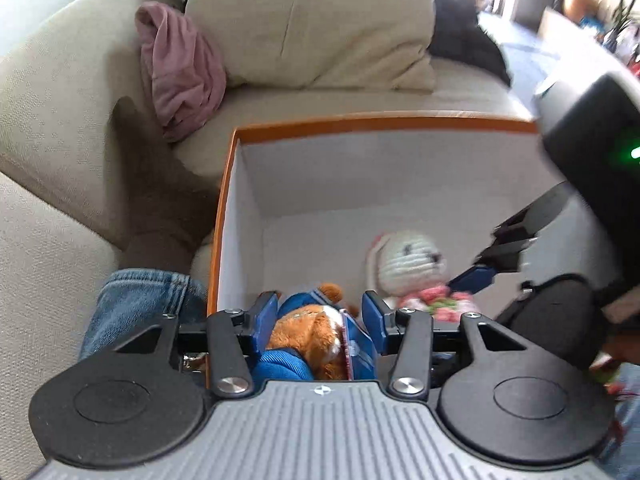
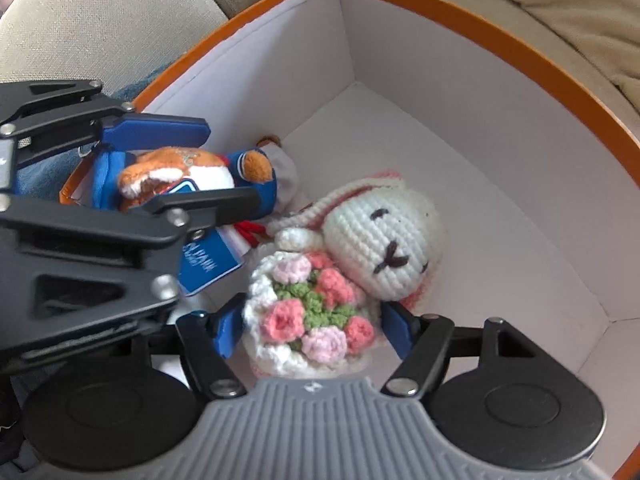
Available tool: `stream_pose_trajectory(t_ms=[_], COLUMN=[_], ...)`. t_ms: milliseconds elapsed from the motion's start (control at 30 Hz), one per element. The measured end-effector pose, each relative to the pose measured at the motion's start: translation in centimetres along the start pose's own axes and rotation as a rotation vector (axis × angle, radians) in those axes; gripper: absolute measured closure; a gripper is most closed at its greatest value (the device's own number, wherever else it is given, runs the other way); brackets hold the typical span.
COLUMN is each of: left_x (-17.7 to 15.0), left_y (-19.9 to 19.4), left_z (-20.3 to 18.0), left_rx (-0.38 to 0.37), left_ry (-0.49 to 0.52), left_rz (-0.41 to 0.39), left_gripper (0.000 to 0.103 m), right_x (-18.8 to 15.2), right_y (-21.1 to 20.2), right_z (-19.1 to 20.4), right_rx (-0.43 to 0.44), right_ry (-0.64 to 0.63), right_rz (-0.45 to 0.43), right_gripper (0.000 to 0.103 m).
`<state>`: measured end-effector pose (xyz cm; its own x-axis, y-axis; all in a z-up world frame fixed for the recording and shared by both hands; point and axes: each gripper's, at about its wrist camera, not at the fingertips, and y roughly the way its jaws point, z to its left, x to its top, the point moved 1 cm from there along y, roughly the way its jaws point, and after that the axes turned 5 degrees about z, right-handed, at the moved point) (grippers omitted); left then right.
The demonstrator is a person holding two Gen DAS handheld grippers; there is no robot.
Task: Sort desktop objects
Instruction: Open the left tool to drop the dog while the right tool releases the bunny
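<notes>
Inside the box [image 2: 500, 56], the fox toy [image 1: 312, 336] is bracketed by the left gripper [image 1: 320, 316]; the bunny [image 2: 360, 256] lies between the right gripper's [image 2: 316, 328] spread jaws; whether either is clamped cannot be told.

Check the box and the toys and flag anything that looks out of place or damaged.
Nothing stands out. The orange plush and the crocheted rabbit both lie low inside the orange-rimmed box, each between a gripper's fingers. No tear or spill shows. The pink cloth on the sofa is merely crumpled.
</notes>
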<state>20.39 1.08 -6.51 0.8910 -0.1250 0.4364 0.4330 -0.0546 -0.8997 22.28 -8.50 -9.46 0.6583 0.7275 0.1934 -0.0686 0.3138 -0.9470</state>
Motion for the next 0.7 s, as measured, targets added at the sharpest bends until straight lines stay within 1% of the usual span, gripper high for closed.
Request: stream_pose_trajectory(t_ms=[167,267,333,433,533,600,633,667,700], left_x=[-0.1,0.0,0.3,0.4,0.2,0.0,0.0,0.0,-0.1], left_y=[-2.8,-4.1,-4.4,-4.0,-3.3,-2.9,-2.7,-2.7,-2.8], left_z=[0.8,2.3,3.6,5.6,6.9,7.4,7.5,7.6,7.6], left_rx=[-0.058,-0.072,-0.066,-0.078,-0.09,-0.117,-0.133,-0.141,-0.142], left_ry=[0.011,-0.024,-0.056,-0.113,-0.145,-0.165,-0.168,-0.173,-0.177], left_rz=[-0.085,-0.099,-0.084,-0.051,-0.015,0.005,0.012,0.012,0.005], left_gripper=[0.048,0.049,0.048,0.049,0.048,0.05,0.053,0.054,0.054], right_x=[-0.6,-0.9,-0.9,-0.9,-0.9,-1.0,-1.1,-1.1,-1.2], right_y=[-0.9,-1.3,-1.2,-0.9,-0.8,-1.2,-1.4,-1.3,-1.0], right_z=[0.7,1.3,1.5,1.7,2.1,2.3,2.2,2.2,2.2], right_rx=[-0.054,-0.089,-0.094,-0.089,-0.085,-0.039,-0.017,-0.008,-0.022], right_ry=[-0.025,-0.048,-0.049,-0.056,-0.075,-0.081,-0.076,-0.071,-0.069], right_rz=[-0.036,-0.042,-0.035,-0.029,-0.026,-0.052,-0.062,-0.06,-0.043], right_gripper=[0.031,0.033,0.033,0.033,0.035,0.037,0.037,0.037,0.037])
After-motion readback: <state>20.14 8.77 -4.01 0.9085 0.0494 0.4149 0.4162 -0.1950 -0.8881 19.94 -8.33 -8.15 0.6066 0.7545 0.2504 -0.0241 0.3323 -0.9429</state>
